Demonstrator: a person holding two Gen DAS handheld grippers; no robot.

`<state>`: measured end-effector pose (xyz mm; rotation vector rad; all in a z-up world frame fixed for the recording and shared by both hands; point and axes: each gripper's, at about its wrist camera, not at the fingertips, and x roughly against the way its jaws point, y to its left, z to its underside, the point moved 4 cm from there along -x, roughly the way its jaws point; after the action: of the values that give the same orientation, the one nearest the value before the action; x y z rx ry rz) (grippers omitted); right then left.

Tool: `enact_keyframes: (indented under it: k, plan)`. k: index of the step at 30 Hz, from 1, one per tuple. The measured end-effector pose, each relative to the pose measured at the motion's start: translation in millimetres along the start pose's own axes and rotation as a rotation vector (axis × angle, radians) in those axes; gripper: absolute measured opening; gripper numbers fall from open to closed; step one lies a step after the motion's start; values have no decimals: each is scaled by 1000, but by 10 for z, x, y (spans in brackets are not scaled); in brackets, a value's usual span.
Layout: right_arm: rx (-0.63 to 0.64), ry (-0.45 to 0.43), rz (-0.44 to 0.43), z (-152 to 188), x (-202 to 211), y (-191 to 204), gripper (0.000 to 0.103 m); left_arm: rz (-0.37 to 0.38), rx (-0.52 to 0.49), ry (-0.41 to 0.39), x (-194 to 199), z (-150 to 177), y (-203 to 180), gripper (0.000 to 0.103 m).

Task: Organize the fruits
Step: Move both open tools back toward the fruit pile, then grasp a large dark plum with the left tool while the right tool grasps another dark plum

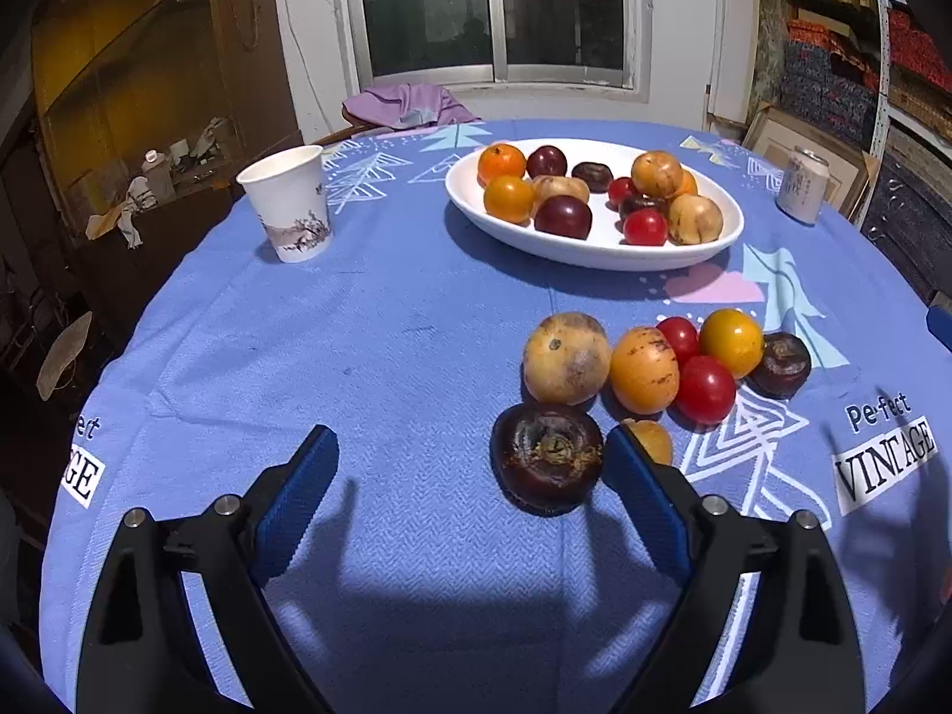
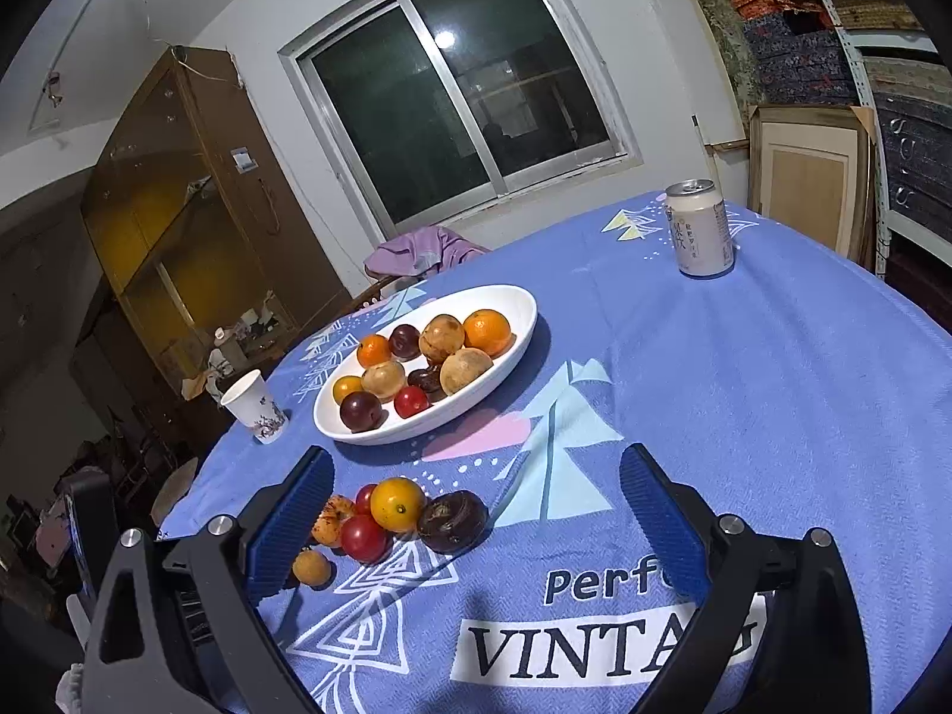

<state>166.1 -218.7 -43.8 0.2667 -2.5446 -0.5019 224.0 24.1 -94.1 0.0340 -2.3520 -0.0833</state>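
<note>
Round table under a blue printed tablecloth (image 1: 387, 327), contents listed from left to right. Far left: one white paper cup (image 1: 290, 202), upright, with a dark branch motif, standing well apart from the fruit. Centre, far side: one white oval dish (image 1: 595, 250) holding a mixed lot of fruit, namely oranges, dark plums, small red fruits, tan russet fruits and a dark brown one (some overlap, so no count is given). Near side, right of centre: a loose cluster lying on the cloth, made up of a large tan russet fruit (image 1: 566, 357), a spotted orange fruit (image 1: 644, 369), two red fruits touching each other (image 1: 705, 388), a yellow-orange fruit (image 1: 730, 342) and a dark brown fruit (image 1: 779, 364) at the right end. Nearer than the cluster: one dark brown mangosteen-like fruit (image 1: 547, 457), stem side up, with a small orange fruit (image 1: 651, 440) just beside it, partly hidden behind a blue pad. Far right: one pale drink can (image 1: 802, 183), upright near the table edge. Tools: left gripper (image 1: 470, 464), jaws spread wide, the dark brown fruit between the pads at the right-hand one, no pad seen pressing on it; right gripper (image 2: 476, 494), jaws likewise wide apart and holding nothing, the loose cluster lying on the cloth between its pads, towards the left one.
</note>
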Motion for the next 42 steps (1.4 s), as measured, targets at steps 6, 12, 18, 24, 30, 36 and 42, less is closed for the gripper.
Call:
enact_keyframes:
  k: [6, 12, 18, 24, 30, 36, 42]
  plan:
    - [-5, 21, 6, 32, -47, 13, 98, -18, -47, -3, -75, -13, -117, 90]
    - [4, 38, 12, 50, -78, 14, 98, -4, 4, 54, -210, -27, 2, 93]
    - [1, 39, 14, 60, -94, 17, 98, -73, -17, 46, -165, 31, 121, 98]
    - [-6, 49, 6, 82, -110, 10, 99, -96, 92, 78, -129, 79, 476, 97]
    - [12, 52, 3, 88, -106, 38, 99, -72, -28, 19, -60, 60, 208, 97]
    - [16, 55, 5, 96, -111, 36, 99, -10, -51, 9, -76, 28, 97, 97]
    - [30, 71, 13, 124, -135, 47, 99, 58, -5, 61, -191, 27, 144, 74]
